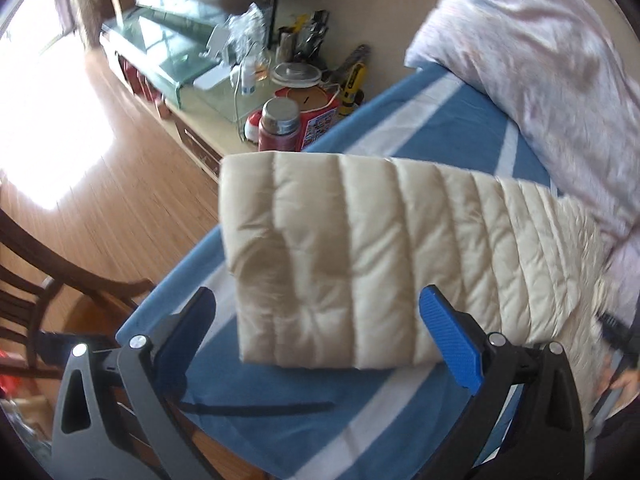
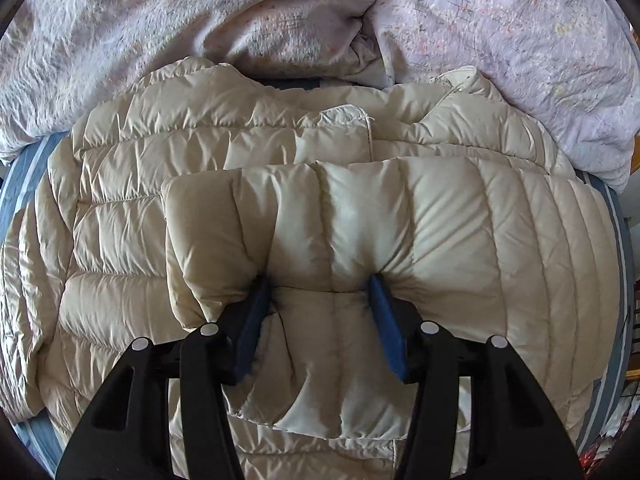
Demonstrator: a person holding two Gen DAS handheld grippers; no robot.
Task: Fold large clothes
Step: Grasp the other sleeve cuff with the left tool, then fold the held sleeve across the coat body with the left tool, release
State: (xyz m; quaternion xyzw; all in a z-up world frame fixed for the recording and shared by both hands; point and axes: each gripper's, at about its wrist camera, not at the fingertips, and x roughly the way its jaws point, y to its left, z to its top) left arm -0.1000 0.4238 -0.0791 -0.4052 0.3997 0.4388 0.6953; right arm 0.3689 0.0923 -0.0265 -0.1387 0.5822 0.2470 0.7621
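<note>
My cream puffer jacket lies spread on the bed's blue striped sheet, against the pale quilt. I judge the fold only begun: one sleeve is being brought across the body, and the other side and the final halving seem left to do. My right gripper points forward and down, its fingers pinching a bunch of that sleeve. My left gripper hovers low before the sleeve's end, fingers spread wide, holding nothing.
</note>
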